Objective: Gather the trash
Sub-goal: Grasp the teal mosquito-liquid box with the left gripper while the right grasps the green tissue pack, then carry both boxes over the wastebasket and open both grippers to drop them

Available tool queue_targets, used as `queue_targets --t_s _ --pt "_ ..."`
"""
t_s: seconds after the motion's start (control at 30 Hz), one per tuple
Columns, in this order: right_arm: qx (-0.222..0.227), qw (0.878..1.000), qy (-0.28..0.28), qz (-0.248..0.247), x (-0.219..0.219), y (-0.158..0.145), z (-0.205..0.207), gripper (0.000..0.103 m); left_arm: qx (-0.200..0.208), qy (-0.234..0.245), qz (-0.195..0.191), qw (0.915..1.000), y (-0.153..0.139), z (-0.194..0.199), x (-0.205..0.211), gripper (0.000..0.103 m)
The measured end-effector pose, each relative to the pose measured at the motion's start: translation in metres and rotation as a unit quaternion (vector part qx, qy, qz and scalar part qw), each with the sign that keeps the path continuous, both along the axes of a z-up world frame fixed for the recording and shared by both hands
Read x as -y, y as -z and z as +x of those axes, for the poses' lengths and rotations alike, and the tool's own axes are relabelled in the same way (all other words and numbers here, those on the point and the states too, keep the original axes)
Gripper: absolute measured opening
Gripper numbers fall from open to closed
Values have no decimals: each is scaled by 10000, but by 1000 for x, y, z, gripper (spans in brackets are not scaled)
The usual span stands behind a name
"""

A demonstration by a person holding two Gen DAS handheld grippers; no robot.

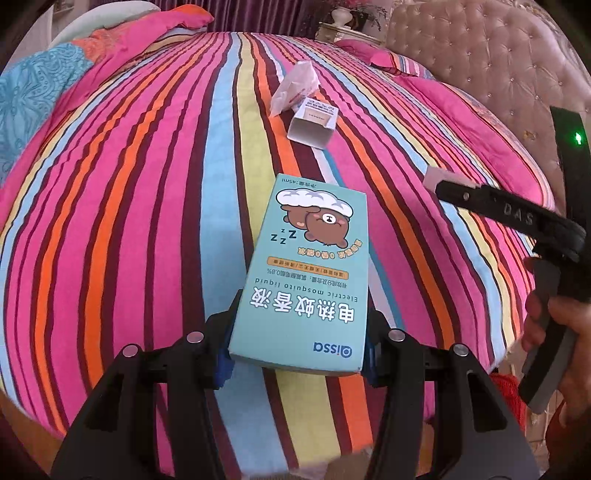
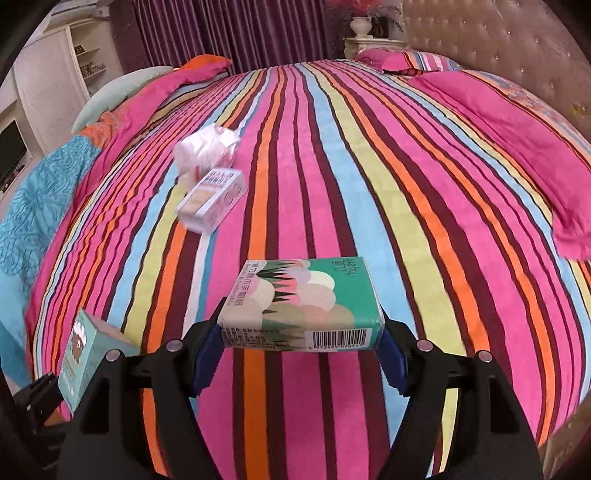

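My left gripper (image 1: 301, 332) is shut on a teal mosquito-liquid box (image 1: 306, 266) with a cartoon bear, held above the striped bed. The same box shows at the lower left of the right wrist view (image 2: 88, 354). My right gripper (image 2: 301, 343) is shut on a green tissue pack (image 2: 306, 302) with a barcode, also above the bed. The right gripper's body shows at the right of the left wrist view (image 1: 509, 218). A small white carton (image 1: 314, 122) (image 2: 212, 201) and a crumpled clear plastic wrapper (image 1: 295, 86) (image 2: 207, 151) lie on the bed beyond.
The striped bedspread (image 2: 369, 184) fills both views. Pink pillows (image 2: 517, 147) lie at the right by a tufted headboard (image 1: 498, 55). A folded pink and blue quilt (image 1: 55, 92) lies at the left. A nightstand with a vase (image 2: 360, 29) stands behind.
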State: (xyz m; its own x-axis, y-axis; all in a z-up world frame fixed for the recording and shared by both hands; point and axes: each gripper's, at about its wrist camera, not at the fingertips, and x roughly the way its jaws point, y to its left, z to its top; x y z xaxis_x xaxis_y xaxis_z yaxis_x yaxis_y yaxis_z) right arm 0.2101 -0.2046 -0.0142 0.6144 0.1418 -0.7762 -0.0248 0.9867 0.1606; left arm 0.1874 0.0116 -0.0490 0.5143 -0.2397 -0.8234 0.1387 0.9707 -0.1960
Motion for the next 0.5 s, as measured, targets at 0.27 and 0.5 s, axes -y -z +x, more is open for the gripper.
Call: queue_targets --t_s 0.27,0.5 --pt "9 9999 -130 -38 -7 -6 -61 68 50 125 -17 9999 -10 -58 -4 51" --pt "-11 9997 -232 -52 -17 -6 -111 68 -13 261 145 9996 -5 -109 -6 51"
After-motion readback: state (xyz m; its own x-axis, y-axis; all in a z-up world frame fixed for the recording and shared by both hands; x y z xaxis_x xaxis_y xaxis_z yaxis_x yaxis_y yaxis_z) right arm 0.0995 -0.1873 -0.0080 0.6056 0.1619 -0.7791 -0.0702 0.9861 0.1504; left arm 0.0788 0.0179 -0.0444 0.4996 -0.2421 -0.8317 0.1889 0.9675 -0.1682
